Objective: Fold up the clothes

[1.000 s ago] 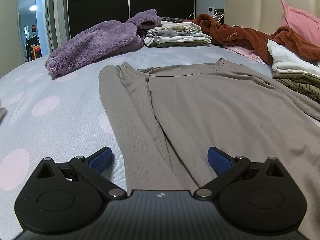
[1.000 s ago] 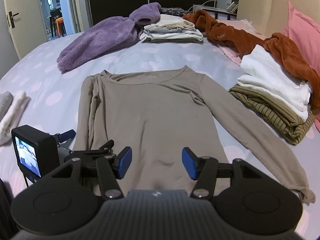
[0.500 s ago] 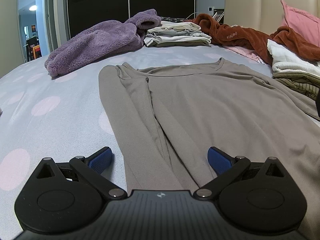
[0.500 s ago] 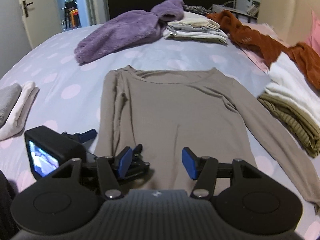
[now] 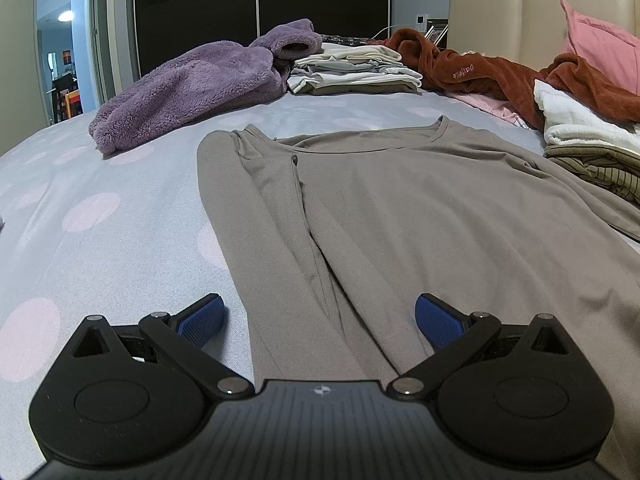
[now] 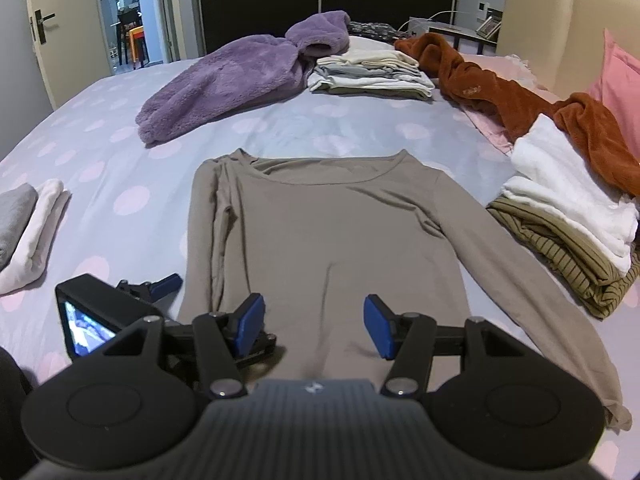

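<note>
A taupe long-sleeve shirt [image 6: 328,240] lies flat on the dotted bedspread [image 6: 120,168], neckline away from me. Its left sleeve [image 6: 216,232] is folded in along the body. The right sleeve [image 6: 540,312] stretches out toward the near right. My left gripper [image 5: 320,312] stands wide open low over the hem, its blue pads on either side of the folded sleeve [image 5: 280,280]. My right gripper [image 6: 314,322] hovers open above the shirt's lower middle, nothing between its pads. One blue fingertip [image 6: 166,284] of the left gripper shows in the right wrist view, at the shirt's left edge.
A purple fleece [image 6: 240,76] and a stack of folded clothes [image 6: 368,74] lie at the far side. A rust-brown robe [image 6: 500,96], a white folded piece [image 6: 560,192] and an olive striped garment [image 6: 560,252] crowd the right. Folded grey and white items [image 6: 28,232] sit at the left.
My right gripper has drifted left and slightly up, so the shirt sits more centred in its view and the left gripper appears closer beneath it. The left gripper has stayed put; both jaws are unchanged.
</note>
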`<act>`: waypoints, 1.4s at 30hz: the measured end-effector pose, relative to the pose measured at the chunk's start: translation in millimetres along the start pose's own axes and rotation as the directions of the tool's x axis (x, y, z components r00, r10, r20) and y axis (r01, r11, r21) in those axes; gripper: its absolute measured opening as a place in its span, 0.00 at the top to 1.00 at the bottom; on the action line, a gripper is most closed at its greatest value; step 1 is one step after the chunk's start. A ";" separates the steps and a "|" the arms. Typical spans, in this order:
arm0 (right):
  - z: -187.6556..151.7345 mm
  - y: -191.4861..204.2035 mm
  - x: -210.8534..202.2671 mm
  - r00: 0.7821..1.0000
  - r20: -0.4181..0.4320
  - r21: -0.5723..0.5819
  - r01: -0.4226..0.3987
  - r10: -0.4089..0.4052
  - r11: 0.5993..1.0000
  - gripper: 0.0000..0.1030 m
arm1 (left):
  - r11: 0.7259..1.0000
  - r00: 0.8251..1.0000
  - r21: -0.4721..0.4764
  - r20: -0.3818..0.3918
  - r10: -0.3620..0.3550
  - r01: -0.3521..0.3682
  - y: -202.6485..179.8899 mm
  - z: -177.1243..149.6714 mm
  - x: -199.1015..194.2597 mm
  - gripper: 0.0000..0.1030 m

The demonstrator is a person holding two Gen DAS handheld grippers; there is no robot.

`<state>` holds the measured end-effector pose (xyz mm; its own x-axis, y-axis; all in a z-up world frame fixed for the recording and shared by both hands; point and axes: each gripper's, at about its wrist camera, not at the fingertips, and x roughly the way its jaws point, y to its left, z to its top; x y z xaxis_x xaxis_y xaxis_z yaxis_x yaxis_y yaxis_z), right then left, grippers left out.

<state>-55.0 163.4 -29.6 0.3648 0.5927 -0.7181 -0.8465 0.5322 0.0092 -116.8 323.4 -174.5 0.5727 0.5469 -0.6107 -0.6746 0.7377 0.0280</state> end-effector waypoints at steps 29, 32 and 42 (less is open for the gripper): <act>-19.5 -98.5 -2.5 0.994 0.016 0.245 -0.112 0.112 0.963 0.43 | 1.000 1.000 0.005 0.005 0.009 -0.009 -3.1 -1.6 1.7 0.00; -18.4 -110.4 -4.1 0.991 0.007 0.262 -0.128 0.130 0.957 0.43 | 1.000 1.000 0.006 0.006 0.010 -0.010 -3.2 -1.8 1.9 0.00; -13.2 -137.4 10.6 0.990 -0.022 0.351 -0.120 0.137 0.929 0.43 | 1.000 1.000 0.009 0.013 0.014 -0.014 -4.1 -3.1 2.2 0.00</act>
<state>60.1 88.6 -47.7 0.2367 0.6463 -0.7255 -0.6943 0.6349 0.3390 -114.2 320.3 -178.5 0.5689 0.5623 -0.6002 -0.6787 0.7332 0.0437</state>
